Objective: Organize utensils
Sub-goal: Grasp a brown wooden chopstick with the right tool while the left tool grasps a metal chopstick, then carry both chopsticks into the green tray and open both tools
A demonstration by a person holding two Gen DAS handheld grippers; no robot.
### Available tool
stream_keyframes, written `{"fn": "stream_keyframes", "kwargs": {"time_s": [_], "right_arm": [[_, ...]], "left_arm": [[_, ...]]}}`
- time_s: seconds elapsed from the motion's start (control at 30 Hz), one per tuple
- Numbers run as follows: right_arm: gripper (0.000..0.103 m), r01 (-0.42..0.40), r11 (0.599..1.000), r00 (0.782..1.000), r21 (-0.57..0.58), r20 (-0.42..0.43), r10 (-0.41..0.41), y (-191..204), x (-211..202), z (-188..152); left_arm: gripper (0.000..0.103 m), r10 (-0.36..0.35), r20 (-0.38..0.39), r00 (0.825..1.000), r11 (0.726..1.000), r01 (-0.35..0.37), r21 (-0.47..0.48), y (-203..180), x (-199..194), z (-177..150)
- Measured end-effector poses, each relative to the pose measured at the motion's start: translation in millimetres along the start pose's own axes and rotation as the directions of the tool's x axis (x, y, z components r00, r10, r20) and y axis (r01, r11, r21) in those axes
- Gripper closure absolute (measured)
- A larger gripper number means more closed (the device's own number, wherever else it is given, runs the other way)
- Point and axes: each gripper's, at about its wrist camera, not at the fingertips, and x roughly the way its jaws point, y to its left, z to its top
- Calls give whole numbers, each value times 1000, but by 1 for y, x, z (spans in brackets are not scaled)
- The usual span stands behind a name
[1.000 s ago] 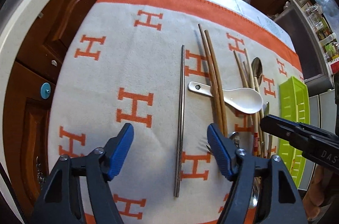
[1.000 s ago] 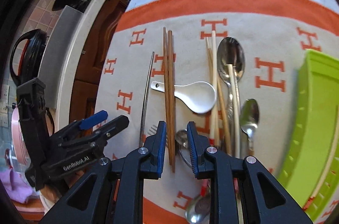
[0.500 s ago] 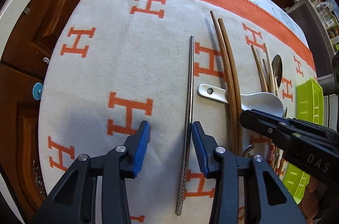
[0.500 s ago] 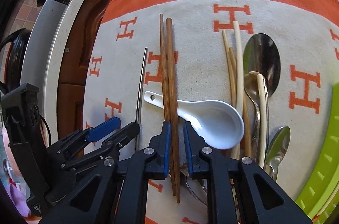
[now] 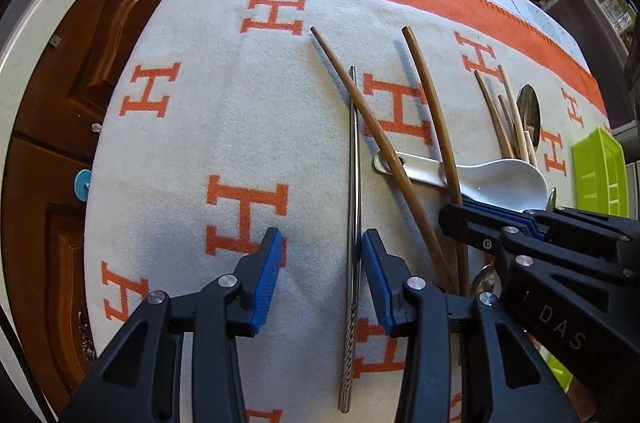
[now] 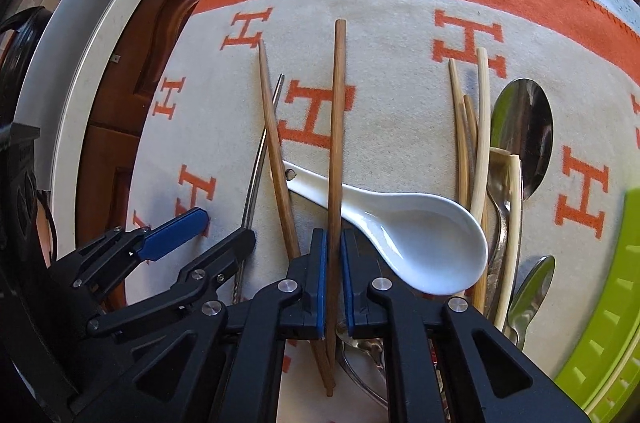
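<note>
My left gripper (image 5: 318, 255) is open around the metal chopsticks (image 5: 354, 183), which lie on the blanket close to its right pad. My right gripper (image 6: 334, 259) is shut on one brown wooden chopstick (image 6: 335, 127). The other brown chopstick (image 6: 274, 143) lies splayed to the left, across the metal chopsticks (image 6: 260, 159). Both brown chopsticks cross the handle of a white ceramic spoon (image 6: 408, 223). In the left wrist view the right gripper (image 5: 472, 219) comes in from the right over the spoon (image 5: 500, 175).
Pale bamboo chopsticks (image 6: 476, 143) and metal spoons (image 6: 524, 131) lie in a pile to the right. A green tray (image 6: 600, 323) stands at the far right. The orange-and-white H blanket (image 5: 200, 143) covers the table; wooden cabinets lie beyond its left edge.
My left gripper has moved forward and narrowed around the metal chopsticks. My right gripper has shut on one brown chopstick, and the pair has splayed apart.
</note>
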Motion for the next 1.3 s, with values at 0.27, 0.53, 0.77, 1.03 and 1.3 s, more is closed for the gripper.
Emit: {"fn": "stream_keyframes", "kwargs": {"time_s": [0.27, 0.53, 0.77, 1.03, 1.3], "right_arm": [[96, -91, 995, 995, 44, 36, 89, -12, -14, -13], [96, -186, 981, 976, 52, 125, 178, -20, -60, -31], [97, -227, 972, 961, 60, 176, 213, -33, -96, -61], [97, -254, 962, 946, 99, 234, 226, -69, -139, -121], [97, -214, 954, 939, 210, 315, 141, -137, -183, -183]], "left_arm": [[100, -6, 46, 999, 999, 8, -47, 1, -4, -11], [100, -23, 133, 991, 999, 28, -37, 7, -44, -38], [100, -80, 176, 981, 997, 79, 14, -11, -83, -55], [100, -161, 205, 965, 982, 137, 129, -64, -123, -74], [100, -241, 203, 949, 950, 188, 249, -140, -146, -90]]}}
